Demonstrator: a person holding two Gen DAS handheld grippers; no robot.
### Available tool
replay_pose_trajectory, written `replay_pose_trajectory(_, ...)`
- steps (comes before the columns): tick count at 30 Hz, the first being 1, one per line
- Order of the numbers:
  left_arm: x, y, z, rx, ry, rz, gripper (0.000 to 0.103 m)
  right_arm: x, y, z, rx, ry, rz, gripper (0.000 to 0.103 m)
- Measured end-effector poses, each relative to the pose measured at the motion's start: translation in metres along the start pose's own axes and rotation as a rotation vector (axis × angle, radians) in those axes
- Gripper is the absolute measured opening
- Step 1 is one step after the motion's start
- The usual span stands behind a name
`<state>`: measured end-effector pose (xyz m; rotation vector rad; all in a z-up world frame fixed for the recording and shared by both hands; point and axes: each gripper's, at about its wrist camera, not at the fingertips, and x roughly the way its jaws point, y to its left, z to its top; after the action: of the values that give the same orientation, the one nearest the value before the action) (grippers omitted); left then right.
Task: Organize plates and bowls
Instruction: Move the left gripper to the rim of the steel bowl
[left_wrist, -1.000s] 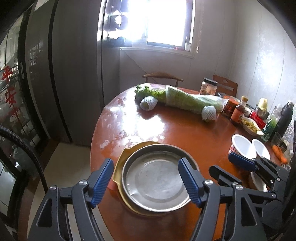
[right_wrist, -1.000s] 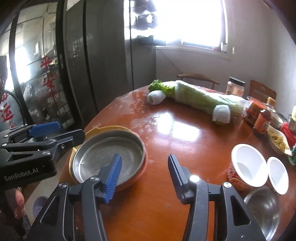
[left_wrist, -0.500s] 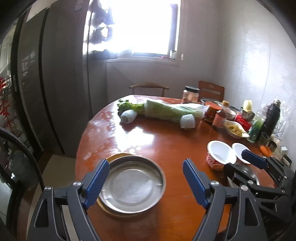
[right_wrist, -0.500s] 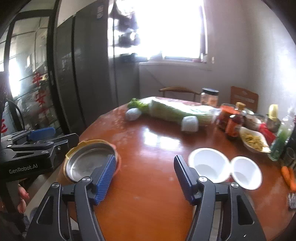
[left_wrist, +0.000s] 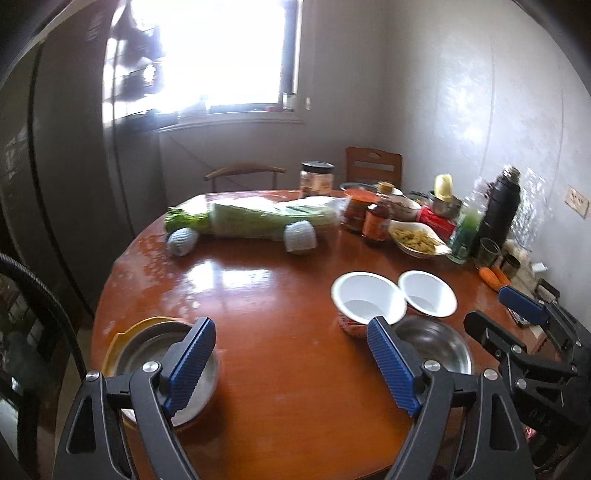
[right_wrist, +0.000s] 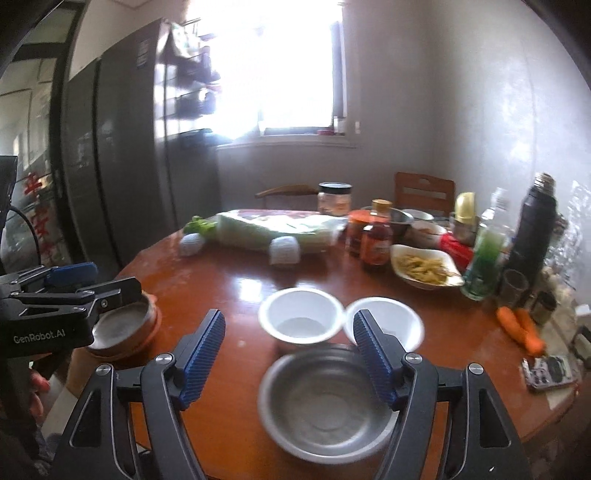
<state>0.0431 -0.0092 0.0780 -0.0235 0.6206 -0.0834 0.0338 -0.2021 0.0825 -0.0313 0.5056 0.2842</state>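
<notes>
A steel plate (left_wrist: 147, 354) lies stacked on a yellow plate (left_wrist: 120, 338) at the near left of the round wooden table (left_wrist: 280, 295). My left gripper (left_wrist: 291, 365) hovers over bare table to the right of the stack, jaws opening with nothing between them. Two white bowls (right_wrist: 301, 319) (right_wrist: 388, 321) stand side by side, with a steel bowl (right_wrist: 325, 402) in front of them. Above that steel bowl my right gripper (right_wrist: 290, 354) hangs, jaws opening and empty. In the right wrist view the left gripper (right_wrist: 99, 282) shows beside the steel plate (right_wrist: 122, 325).
A wrapped cabbage (left_wrist: 258, 219) lies across the far side. Sauce jars (right_wrist: 375, 243), a dish of food (right_wrist: 424, 269), a green bottle (right_wrist: 484, 258), a black flask (right_wrist: 532, 229) and carrots (right_wrist: 521, 328) crowd the right. A phone (right_wrist: 550, 371) lies near the right edge. Chairs stand behind the table.
Both views have swung right, away from the stacked plates and toward the bowls. Both grippers' jaws stand wider than before. The steel bowl now lies under the right gripper.
</notes>
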Motion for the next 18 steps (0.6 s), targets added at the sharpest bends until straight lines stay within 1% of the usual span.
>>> replay_pose_trajectory(5,0.016,-0.031,0.000,0.024,0.028,-0.048,0.084,-0.007,-0.033,-0.011,0.037,0.017,-0.048,0.074)
replay_pose_trajectory(11,0.048,-0.060,-0.010,0.049,0.090,-0.070,0.084,0.001,-0.076,-0.032,0.105,0.065,-0.089,0.074)
replay_pose_trajectory(14,0.064,-0.069,-0.016,0.047,0.126,-0.081,0.084,0.011,-0.089,-0.043,0.121,0.101,-0.095,0.074)
replay_pose_trajectory(18,0.084,-0.076,-0.025,0.039,0.170,-0.089,0.084,0.026,-0.096,-0.059,0.125,0.151,-0.077,0.074)
